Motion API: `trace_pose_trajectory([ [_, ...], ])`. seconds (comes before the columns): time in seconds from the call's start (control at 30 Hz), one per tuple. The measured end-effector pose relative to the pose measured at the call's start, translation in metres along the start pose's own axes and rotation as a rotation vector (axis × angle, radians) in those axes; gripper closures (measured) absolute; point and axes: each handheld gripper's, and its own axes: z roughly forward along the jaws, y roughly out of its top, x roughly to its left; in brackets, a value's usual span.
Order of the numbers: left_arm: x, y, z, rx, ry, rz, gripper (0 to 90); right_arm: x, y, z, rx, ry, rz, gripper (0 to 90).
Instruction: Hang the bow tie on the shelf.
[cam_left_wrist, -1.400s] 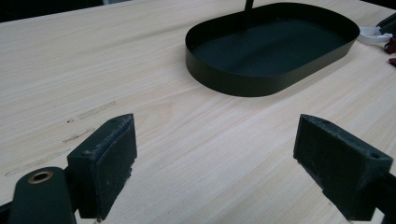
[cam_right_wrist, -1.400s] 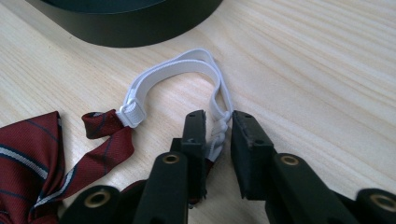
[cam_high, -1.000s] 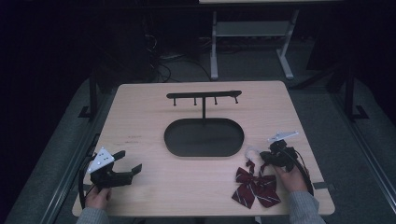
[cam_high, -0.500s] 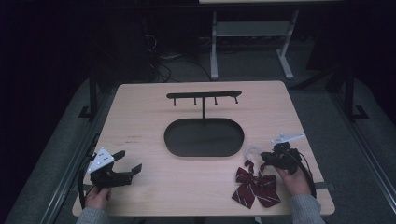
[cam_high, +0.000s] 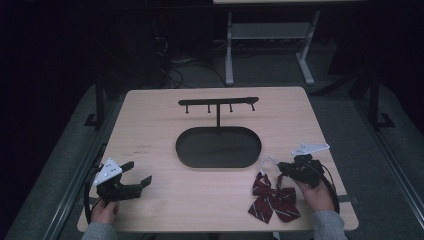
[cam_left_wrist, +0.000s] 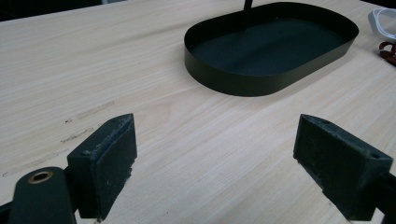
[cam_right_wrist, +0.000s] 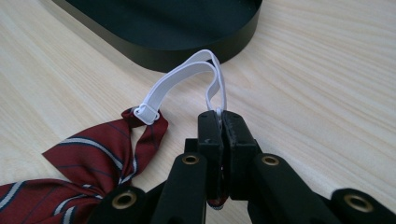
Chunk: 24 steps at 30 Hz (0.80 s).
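A dark red striped bow tie (cam_high: 273, 199) lies on the wooden table near its front right edge. Its white elastic strap (cam_right_wrist: 187, 77) loops up beside the black oval tray (cam_high: 218, 146). My right gripper (cam_right_wrist: 220, 117) is shut on that strap, just right of the bow tie (cam_right_wrist: 91, 158). A black stand with a bar of hooks (cam_high: 218, 103) rises from the tray's far side. My left gripper (cam_high: 136, 175) rests at the front left, open, with nothing between its jaws. In the left gripper view the tray (cam_left_wrist: 268, 46) lies ahead of its pads (cam_left_wrist: 109, 163).
The table's front edge (cam_high: 215, 227) is close to both hands. Beyond the table stand a white desk frame (cam_high: 270, 40) and cables on the dark floor. Bare wood (cam_high: 150, 130) lies between the left gripper and the tray.
The right gripper has stayed by the bow tie, shifting very slightly. The left gripper has not moved.
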Motion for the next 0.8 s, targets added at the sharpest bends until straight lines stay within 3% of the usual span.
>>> trace_pose_trajectory([
  [0.8, 0.0, 0.0, -0.001, -0.01, 0.006, -0.004, 12.8, 0.013, 0.003, -0.015, -0.052, 0.041, -0.038, 86.5],
])
